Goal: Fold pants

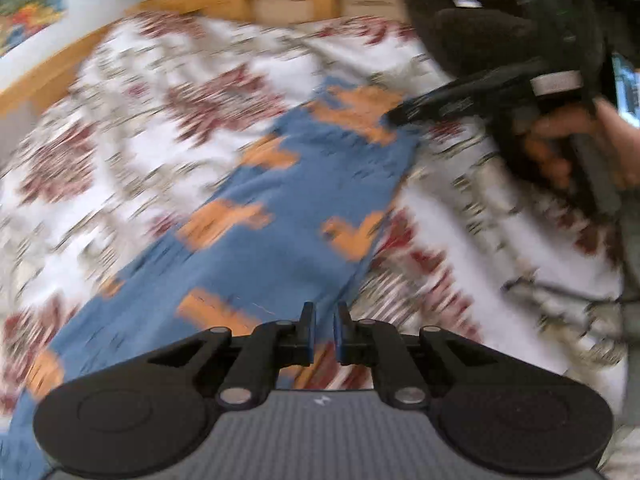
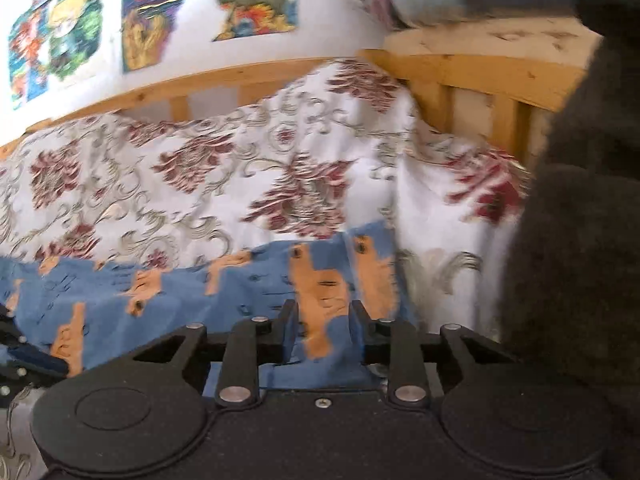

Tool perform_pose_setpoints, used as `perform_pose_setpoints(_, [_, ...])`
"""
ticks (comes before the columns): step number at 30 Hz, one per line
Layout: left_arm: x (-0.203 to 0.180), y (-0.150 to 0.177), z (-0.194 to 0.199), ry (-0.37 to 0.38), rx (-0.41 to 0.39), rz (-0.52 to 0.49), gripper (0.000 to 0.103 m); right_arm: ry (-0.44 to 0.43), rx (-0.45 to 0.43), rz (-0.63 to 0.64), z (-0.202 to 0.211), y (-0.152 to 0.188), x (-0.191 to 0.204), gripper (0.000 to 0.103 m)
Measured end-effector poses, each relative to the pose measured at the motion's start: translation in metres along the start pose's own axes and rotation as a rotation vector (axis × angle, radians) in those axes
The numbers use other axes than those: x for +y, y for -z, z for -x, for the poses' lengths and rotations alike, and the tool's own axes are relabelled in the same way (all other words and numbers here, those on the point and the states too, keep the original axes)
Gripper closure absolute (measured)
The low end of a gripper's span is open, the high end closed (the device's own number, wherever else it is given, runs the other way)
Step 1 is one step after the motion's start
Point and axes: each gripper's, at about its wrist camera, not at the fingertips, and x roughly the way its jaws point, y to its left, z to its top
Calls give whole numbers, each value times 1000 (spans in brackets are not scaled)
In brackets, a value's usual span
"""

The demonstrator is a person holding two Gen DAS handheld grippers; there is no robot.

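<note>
Now blue cotton pants with orange animal print (image 1: 256, 216) lie flat on floral bedspread (image 1: 120, 120). Left gripper (image 1: 323, 326) jaws narrow, empty; right gripper (image 2: 323, 328) jaws clamp waist-end fabric. Risk: thin pinch slips, fold skews.

Blue pants (image 1: 256, 248), orange animal print

Bright daylight, motion blur, fisheye warp.
</note>
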Motion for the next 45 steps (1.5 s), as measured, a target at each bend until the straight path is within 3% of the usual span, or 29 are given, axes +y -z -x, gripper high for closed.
perform_pose_setpoints(2, [12,12,-2,-29,26,41,92,23,69,-8,-10,3,-1,73])
perform_pose_setpoints(3, [16,18,-6,-27,47,55,92,47,115,-31,-17,6,-5,79])
perform_pose_setpoints(7, [29,29,-7,69,95,152,93,74,151,-80,-20,6,-10,80])
perform_pose_setpoints(9, [37,32,-7,132,113,214,96,86,156,-58,-13,6,-2,65])
perform_pose_setpoints(11, [42,38,-6,172,122,245,97,49,155,-32,-5,3,10,58])
perform_pose_setpoints(15, [59,48,15,235,108,304,96,-107,160,130,2,-17,44,46])
perform_pose_setpoints(18, [87,57,43,250,77,348,96,-304,176,236,-19,-44,83,38])
perform_pose_setpoints(20, [112,61,63,197,66,343,92,-406,177,295,-38,-60,112,36])
perform_pose_setpoints(25, [190,56,80,2,61,346,65,-618,213,414,-102,-89,189,37])
perform_pose_setpoints(28, [232,51,73,-61,62,381,62,-729,288,433,-138,-99,216,39])
perform_pose_setpoints(31, [265,48,55,-21,72,431,56,-779,343,474,-160,-102,230,42])
perform_pose_setpoints(34, [284,49,34,26,120,431,55,-805,388,507,-169,-99,236,58])
perform_pose_setpoints(36, [285,52,25,64,143,403,60,-789,374,528,-167,-95,235,79])
perform_pose_setpoints(39, [279,57,18,78,161,336,78,-768,323,554,-161,-90,234,95])
perform_pose_setpoints(41, [273,62,21,67,142,306,83,-753,287,588,-154,-87,234,102])
perform_pose_setpoints(45, [263,67,30,52,98,261,97,-748,214,681,-136,-77,237,102])
